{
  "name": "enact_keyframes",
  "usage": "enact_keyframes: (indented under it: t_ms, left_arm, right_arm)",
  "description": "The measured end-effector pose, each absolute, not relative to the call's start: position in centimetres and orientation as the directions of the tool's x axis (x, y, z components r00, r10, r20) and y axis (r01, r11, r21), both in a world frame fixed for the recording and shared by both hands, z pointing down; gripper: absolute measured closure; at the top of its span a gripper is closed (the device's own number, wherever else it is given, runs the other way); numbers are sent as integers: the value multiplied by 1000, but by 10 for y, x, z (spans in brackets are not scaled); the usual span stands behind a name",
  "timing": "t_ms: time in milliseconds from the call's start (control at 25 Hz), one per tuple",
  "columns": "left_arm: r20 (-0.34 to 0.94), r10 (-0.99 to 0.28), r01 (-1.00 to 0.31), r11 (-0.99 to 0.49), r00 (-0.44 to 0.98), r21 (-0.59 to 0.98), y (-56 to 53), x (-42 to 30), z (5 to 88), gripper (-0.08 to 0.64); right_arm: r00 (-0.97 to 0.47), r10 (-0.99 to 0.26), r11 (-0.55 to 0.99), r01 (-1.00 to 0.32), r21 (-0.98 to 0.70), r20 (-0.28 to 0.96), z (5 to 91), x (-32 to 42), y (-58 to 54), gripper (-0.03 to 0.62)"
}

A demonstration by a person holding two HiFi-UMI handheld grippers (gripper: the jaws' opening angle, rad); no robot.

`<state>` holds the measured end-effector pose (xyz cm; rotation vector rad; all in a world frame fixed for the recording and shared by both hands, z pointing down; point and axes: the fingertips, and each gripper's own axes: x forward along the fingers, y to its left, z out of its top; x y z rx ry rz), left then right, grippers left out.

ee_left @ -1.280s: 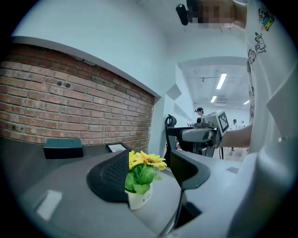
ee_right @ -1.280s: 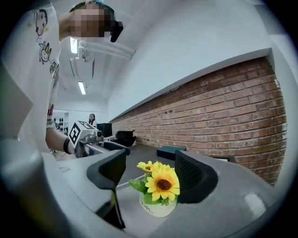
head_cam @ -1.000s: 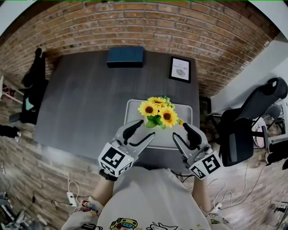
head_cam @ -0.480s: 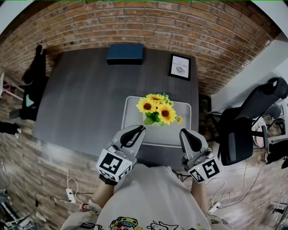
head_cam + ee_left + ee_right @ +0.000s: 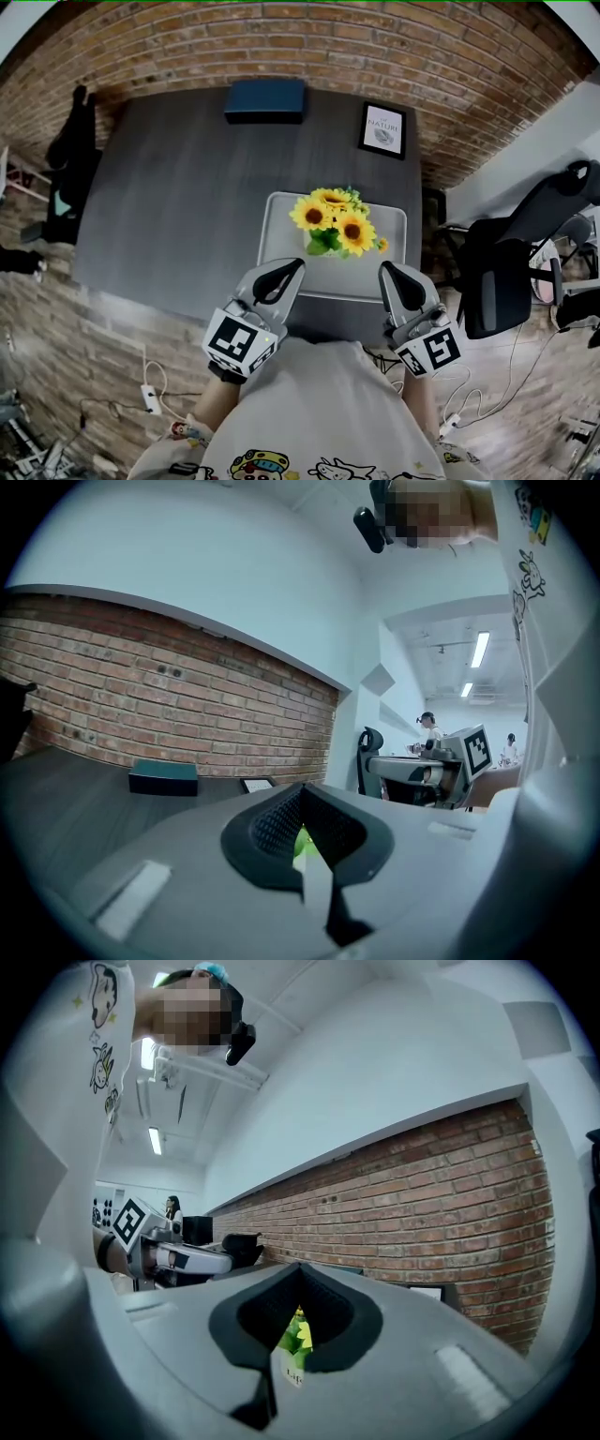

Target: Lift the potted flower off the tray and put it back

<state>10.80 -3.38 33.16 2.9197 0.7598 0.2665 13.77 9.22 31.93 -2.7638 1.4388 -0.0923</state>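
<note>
Near the front edge of the dark grey tabletop [image 5: 178, 187], toward its right corner, a pale grey tray [image 5: 277, 225] lies flat. The potted flower [image 5: 335, 220] stands on the tray, in the half farther from you. Its yellow sunflower heads and green leaves hide most of the pot from above.

You hold your left claw [image 5: 296, 266] at the tray's front left and your right claw [image 5: 386, 270] at its front right. Seen from the head view, both tips lie over the front part of the tray and point toward the flower. Each stays apart from it, one on either side.

Both claws are pressed together, and their jaws have just been closing. Nothing is between them. In the left gripper view the dark ribbed pads meet, with only a sliver of green showing through the notch behind them. In the right gripper view the pads also meet, and a little yellow and green of the flower shows beyond them.

At the tabletop's back edge sits a dark teal box [image 5: 265, 98]. A framed picture [image 5: 382, 129] stands at the back right corner. A brick wall [image 5: 375, 47] runs behind the tabletop, and a black office chair [image 5: 525, 253] stands off its right edge.
</note>
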Motion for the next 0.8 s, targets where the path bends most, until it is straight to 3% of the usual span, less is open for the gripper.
enact_keyframes:
  t_ms: [800]
  left_arm:
    - [164, 497, 477, -867, 852, 147, -39, 112, 341, 549]
  right_arm:
    - [592, -803, -596, -798, -87, 73, 327, 139, 92, 592]
